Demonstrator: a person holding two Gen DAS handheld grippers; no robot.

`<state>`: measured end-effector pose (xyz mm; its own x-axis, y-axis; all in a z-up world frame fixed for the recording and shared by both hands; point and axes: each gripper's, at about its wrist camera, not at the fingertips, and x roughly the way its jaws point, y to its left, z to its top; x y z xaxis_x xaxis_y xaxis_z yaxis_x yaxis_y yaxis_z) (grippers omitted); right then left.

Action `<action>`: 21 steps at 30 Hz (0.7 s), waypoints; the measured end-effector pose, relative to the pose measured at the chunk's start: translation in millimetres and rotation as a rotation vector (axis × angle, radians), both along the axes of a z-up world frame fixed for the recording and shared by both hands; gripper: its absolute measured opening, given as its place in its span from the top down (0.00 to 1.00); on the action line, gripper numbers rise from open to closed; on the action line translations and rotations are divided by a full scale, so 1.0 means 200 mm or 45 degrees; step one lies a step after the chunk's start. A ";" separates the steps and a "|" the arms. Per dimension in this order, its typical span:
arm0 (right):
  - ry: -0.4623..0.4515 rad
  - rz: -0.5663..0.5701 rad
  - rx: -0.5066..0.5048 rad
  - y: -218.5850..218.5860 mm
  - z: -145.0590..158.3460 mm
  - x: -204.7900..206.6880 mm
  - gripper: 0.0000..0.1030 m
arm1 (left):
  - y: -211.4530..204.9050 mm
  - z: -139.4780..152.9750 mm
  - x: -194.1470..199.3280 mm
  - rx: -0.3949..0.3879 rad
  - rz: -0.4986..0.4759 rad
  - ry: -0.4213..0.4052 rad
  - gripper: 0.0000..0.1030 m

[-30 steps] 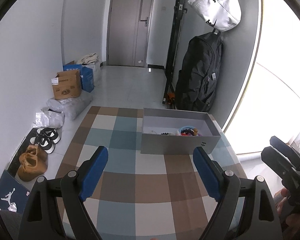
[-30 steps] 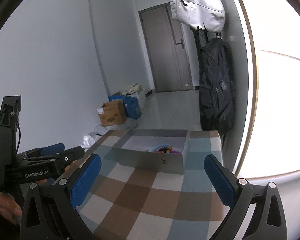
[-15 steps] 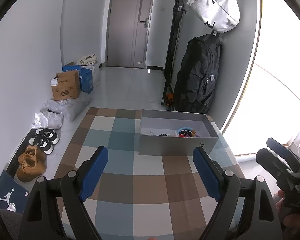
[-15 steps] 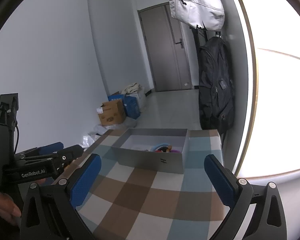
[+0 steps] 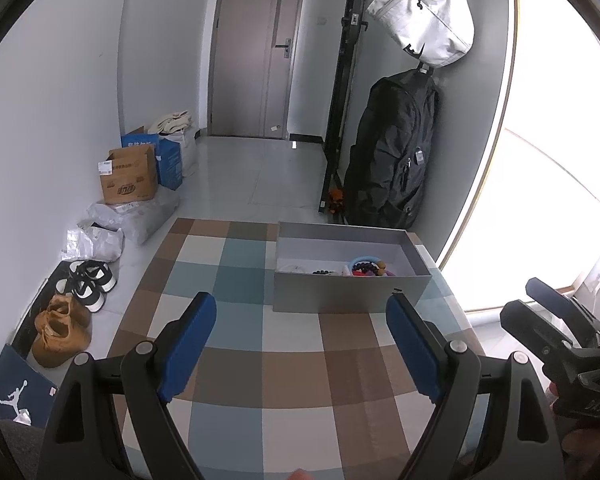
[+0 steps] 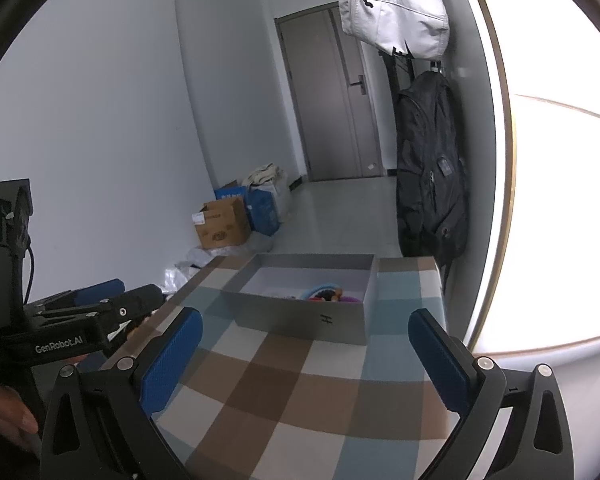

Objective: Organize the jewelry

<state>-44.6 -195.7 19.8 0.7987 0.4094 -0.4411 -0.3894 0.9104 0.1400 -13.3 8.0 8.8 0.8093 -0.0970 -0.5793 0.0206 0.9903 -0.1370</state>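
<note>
Left wrist view: jewelry (image 5: 364, 269) heaped inside grey box (image 5: 352, 294); left gripper (image 5: 300, 340), right gripper (image 6: 304, 344) both wide apart, empty, short of box (sorted or unsorted, unclear).

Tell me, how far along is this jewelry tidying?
The jewelry lies heaped inside the gray box on the checked cloth; none shows outside it. Nothing is in hand: the left gripper and right gripper are short of the box, jaws open and empty. That fits pieces waiting for sorting, or already gathered.
</note>
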 end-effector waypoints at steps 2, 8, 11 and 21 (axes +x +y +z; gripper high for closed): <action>0.001 -0.002 -0.002 0.00 0.00 0.00 0.00 | 0.00 0.00 0.00 0.002 0.000 -0.003 0.19; 0.006 -0.004 -0.001 0.00 -0.01 0.00 0.00 | -0.01 0.00 -0.01 -0.010 -0.005 0.003 0.19; 0.008 -0.002 -0.003 0.00 -0.02 0.00 0.00 | -0.01 0.00 0.00 -0.009 -0.004 0.006 0.19; 0.016 0.001 -0.008 0.00 -0.03 0.01 0.00 | -0.02 0.01 0.00 -0.010 0.001 0.011 0.19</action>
<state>-43.0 -195.7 14.6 0.7925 0.4076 -0.4538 -0.3885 0.9108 0.1396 -13.8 3.7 10.1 0.8045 -0.1013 -0.5853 0.0189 0.9892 -0.1451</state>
